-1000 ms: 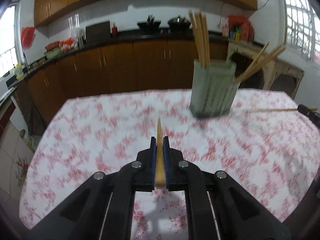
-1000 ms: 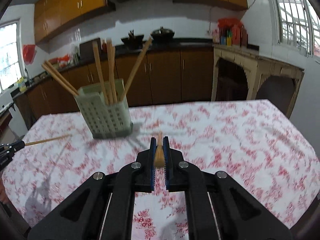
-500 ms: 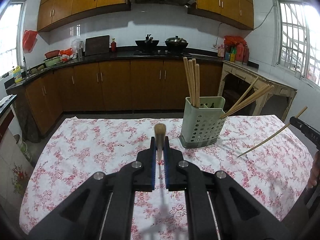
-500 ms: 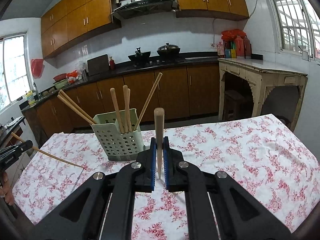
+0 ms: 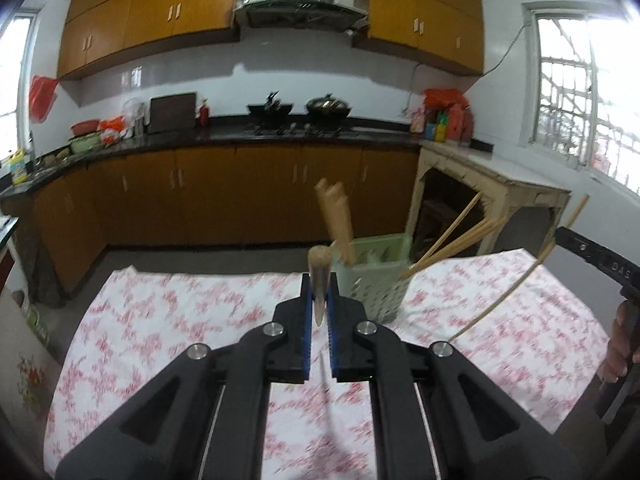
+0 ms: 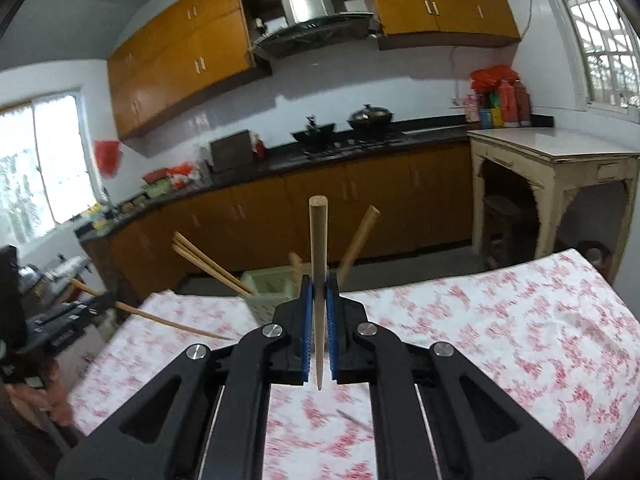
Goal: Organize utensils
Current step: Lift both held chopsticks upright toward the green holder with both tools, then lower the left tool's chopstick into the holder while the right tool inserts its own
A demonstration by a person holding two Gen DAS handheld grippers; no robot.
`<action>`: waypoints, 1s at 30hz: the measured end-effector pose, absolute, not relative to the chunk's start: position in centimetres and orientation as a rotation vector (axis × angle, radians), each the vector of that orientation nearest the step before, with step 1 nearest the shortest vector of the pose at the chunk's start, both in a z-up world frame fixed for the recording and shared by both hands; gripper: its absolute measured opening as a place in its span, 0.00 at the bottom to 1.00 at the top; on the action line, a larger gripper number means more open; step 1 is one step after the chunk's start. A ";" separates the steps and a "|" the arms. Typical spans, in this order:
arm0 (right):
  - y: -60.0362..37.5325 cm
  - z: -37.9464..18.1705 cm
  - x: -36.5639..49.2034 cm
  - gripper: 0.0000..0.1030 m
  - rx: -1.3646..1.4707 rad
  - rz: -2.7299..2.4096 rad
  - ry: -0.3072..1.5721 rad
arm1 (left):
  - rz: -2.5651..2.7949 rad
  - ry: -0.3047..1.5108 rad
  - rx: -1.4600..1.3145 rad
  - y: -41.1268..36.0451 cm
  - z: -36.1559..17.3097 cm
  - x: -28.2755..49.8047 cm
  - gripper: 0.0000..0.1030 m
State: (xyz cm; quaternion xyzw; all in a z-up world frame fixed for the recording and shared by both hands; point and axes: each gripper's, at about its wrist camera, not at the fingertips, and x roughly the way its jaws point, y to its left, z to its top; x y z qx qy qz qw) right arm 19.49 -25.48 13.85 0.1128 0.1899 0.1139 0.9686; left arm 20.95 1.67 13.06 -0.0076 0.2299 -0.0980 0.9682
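Both jaws pinch one chopstick each, left gripper [image 5: 319,312] and right gripper [image 6: 319,312], so I should tip points down over the far green holder [image 5: 374,276] before releasing.

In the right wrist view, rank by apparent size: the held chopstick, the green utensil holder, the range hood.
1. range hood
2. chopstick in the right gripper, enlarged by nearness
3. green utensil holder, partly hidden, so ranking unsure
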 end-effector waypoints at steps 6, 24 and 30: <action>-24.6 18.0 19.6 0.07 0.248 0.299 0.305 | -0.275 0.421 0.009 -1.0 17.0 21.2 0.07; -21.4 18.4 28.3 0.07 0.187 0.195 0.219 | -0.239 0.478 0.062 -5.8 17.4 29.3 0.07; -20.5 15.4 30.8 0.07 0.182 0.167 0.310 | -0.231 0.513 0.068 -5.9 16.0 31.3 0.07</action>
